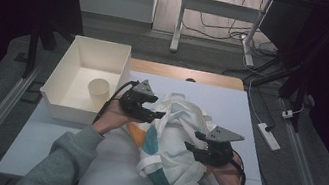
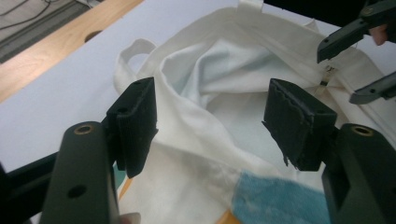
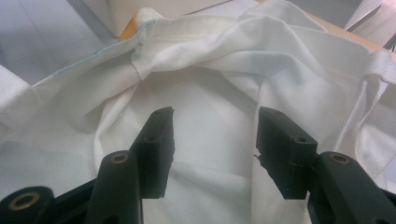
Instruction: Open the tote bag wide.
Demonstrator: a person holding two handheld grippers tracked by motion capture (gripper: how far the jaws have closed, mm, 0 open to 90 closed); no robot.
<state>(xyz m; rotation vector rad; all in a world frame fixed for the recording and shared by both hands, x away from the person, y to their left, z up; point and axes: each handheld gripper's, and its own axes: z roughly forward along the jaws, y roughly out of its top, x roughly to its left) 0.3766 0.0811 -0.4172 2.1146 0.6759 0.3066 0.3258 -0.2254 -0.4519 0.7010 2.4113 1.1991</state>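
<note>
- Near the front edge of the table (image 1: 41, 153), a crumpled white cloth bag (image 1: 176, 140) with teal and orange patches lies between two hand-held grippers, its mouth gaping toward the middle of the table.
- Left gripper (image 1: 146, 107) hovers over the bag's left side, jaws spread wide with nothing between them; seen from its own camera, the left gripper (image 2: 210, 116) looks straight into the open mouth, past a folded rim of cloth.
- Right gripper (image 1: 208, 148) sits over the bag's right side near the front right corner of the table, jaws likewise parted and empty; in its own view the right gripper (image 3: 215, 140) stands just above smooth white fabric, not yet biting.
- A strap loop (image 2: 133, 49) lies flat on the table beyond the rim (easy to snag by mistake).
- White box (image 1: 85, 76) holding a paper cup (image 1: 98, 91) stands at the table's left edge, close beside the left gripper.
- Judged from this, the step in hand looks like taking hold of the bag's opening on both sides.
- To do it well, each jaw pair should probably close on one single layer of rim, not a bunched fold, so the mouth stays open.
- Left should likely take the near rim fold; right would do better on the seamed edge (image 3: 135, 56) than on the slack panel beneath it.
- Risk: pinching both layers together and shutting the bag.
</note>
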